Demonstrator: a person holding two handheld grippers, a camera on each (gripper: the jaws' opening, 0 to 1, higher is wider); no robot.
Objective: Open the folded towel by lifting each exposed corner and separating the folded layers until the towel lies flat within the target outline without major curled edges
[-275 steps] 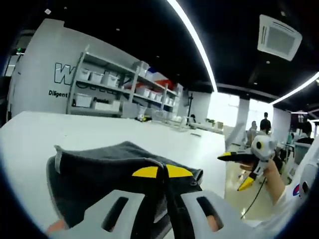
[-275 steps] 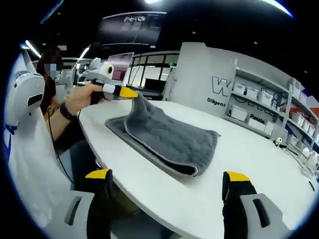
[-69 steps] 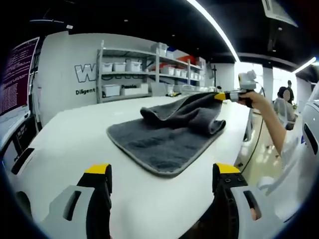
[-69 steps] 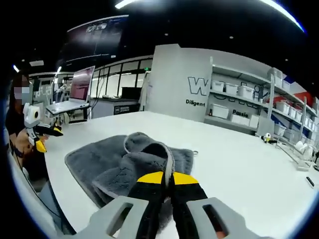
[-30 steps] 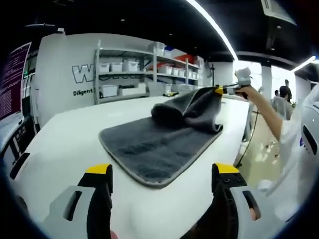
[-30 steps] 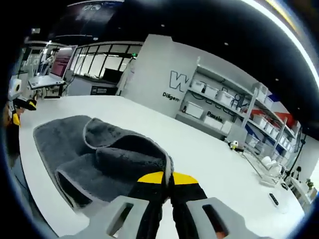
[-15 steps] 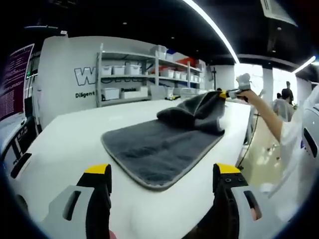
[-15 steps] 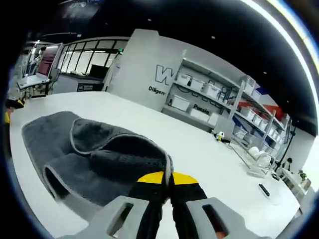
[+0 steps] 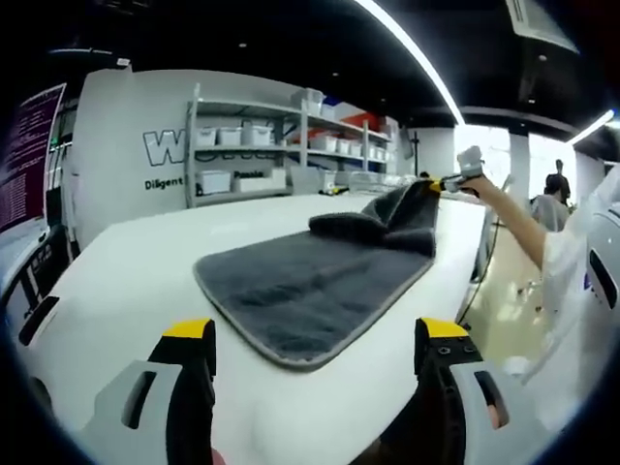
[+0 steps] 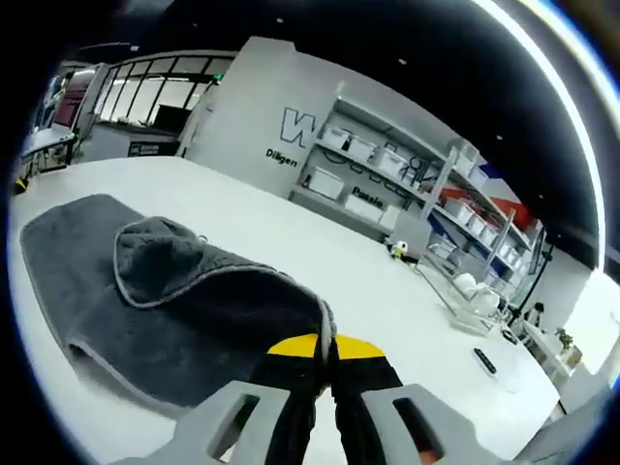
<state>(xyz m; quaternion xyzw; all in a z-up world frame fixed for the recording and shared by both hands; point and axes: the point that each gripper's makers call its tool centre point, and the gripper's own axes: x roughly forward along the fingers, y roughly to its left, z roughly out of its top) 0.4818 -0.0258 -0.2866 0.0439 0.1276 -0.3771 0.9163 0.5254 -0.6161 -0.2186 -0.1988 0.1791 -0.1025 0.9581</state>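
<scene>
Since half a second ago, you drew the right gripper [image 10: 325,341] farther outward, jaws clamped on the grey towel [image 9: 310,281] corner, and the folded layer spread lower and wider. Your left gripper [image 9: 308,334] hung back above the white table [image 9: 126,262] with its yellow-tipped jaws spread, holding nothing. Plush terry with a paler hemmed edge lay mostly flat, one rumpled fold left near your right gripper.

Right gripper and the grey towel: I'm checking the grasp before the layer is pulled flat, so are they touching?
Touching. In the right gripper view the right gripper has its jaws shut on the towel edge.
</scene>
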